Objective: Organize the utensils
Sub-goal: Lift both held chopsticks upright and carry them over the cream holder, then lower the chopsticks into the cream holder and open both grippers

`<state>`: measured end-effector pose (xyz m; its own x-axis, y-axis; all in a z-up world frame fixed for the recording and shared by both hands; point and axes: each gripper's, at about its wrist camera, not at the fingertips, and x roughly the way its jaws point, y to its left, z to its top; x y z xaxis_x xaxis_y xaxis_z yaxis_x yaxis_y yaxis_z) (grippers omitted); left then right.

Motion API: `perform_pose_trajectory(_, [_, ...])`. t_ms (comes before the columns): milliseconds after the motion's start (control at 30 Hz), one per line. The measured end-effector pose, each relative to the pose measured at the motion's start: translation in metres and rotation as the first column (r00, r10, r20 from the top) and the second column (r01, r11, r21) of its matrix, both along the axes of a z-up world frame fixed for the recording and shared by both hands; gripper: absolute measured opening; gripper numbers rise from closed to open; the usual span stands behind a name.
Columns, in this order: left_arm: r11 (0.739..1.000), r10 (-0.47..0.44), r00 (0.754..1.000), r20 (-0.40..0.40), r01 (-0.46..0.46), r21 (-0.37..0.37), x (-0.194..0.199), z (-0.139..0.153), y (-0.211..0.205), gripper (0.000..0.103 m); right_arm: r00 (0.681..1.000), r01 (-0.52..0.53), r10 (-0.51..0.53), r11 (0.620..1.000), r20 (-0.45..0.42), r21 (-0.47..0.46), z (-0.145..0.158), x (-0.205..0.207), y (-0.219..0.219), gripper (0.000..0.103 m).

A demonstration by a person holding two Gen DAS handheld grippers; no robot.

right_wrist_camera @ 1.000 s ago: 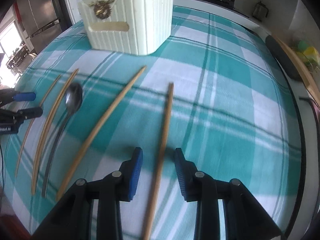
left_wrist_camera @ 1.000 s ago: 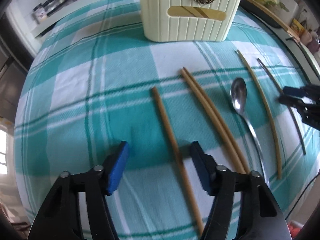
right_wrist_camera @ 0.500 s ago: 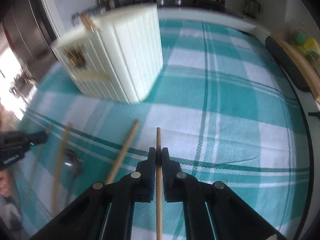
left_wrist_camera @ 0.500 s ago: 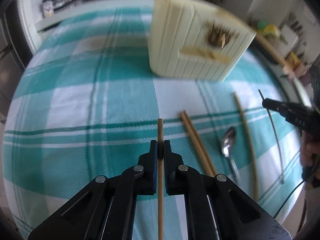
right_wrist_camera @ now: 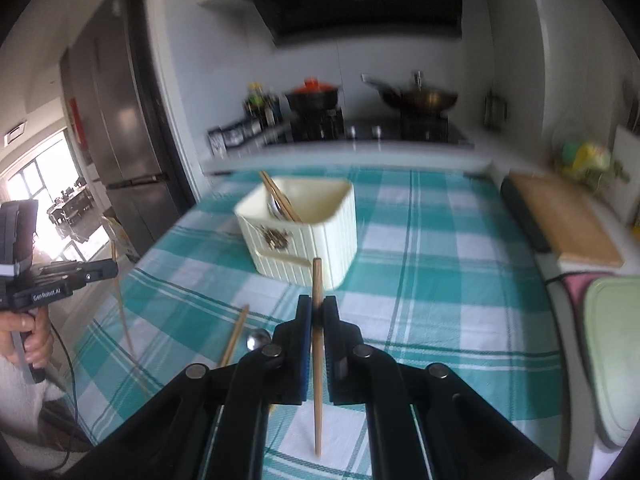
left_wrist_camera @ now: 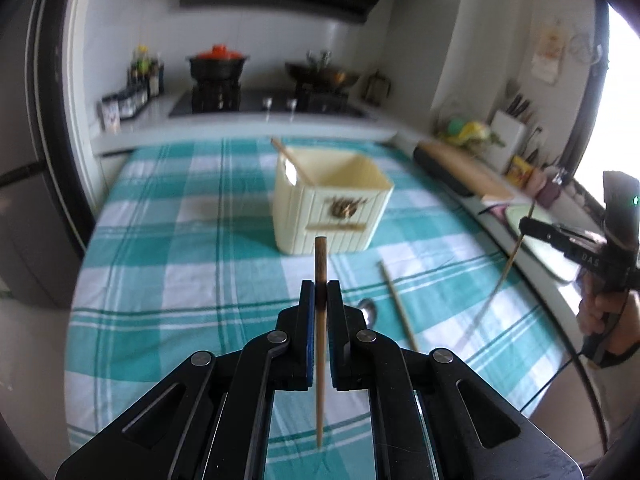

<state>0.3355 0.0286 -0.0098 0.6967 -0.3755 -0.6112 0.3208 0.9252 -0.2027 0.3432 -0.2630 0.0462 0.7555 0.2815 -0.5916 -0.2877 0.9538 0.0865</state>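
Observation:
My left gripper (left_wrist_camera: 320, 294) is shut on a wooden chopstick (left_wrist_camera: 320, 264), held upright above the checked cloth, short of the cream utensil holder (left_wrist_camera: 330, 204). My right gripper (right_wrist_camera: 317, 310) is shut on another wooden chopstick (right_wrist_camera: 317, 280), also lifted, short of the holder (right_wrist_camera: 304, 226). The holder has chopsticks and a spoon inside. A spoon (left_wrist_camera: 368, 312) and a chopstick (left_wrist_camera: 398, 306) lie on the cloth; both show in the right wrist view, the spoon (right_wrist_camera: 258, 338) beside the chopstick (right_wrist_camera: 234, 336). Each gripper shows in the other's view, the right (left_wrist_camera: 528, 226) and the left (right_wrist_camera: 110, 268).
The table with the teal checked cloth (left_wrist_camera: 180, 264) ends at a counter with a stove and pots (left_wrist_camera: 218, 68). A wooden cutting board (right_wrist_camera: 560, 216) and a green board (right_wrist_camera: 616, 344) lie at the right edge. A fridge (right_wrist_camera: 116, 128) stands to the left.
Both grippers closed on a chopstick each, then lifted them off the cloth and tilted up, so the views now look across the table toward the holder and stove.

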Motion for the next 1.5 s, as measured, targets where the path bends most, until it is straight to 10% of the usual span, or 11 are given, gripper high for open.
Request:
perform_pose_trajectory(367, [0.998, 0.023, 0.991, 0.133, -0.014, -0.067, -0.017, 0.048, 0.01, 0.004, 0.984, -0.016, 0.016, 1.0, 0.178, -0.003, 0.057, -0.022, 0.019, 0.006])
perform_pose_trajectory(1133, [0.999, 0.018, 0.976, 0.217, -0.01, -0.039, -0.004, 0.088, 0.014, 0.004, 0.979, -0.035, 0.038, 0.999, 0.198, -0.019, 0.091, 0.001, 0.025, 0.006])
perform_pose_trajectory(1500, [0.999, 0.042, 0.893, 0.448, -0.022, -0.049, 0.051, 0.158, -0.014, 0.004, 0.934, -0.051, 0.053, 0.999, 0.353, -0.014, 0.13, 0.063, 0.049, 0.006])
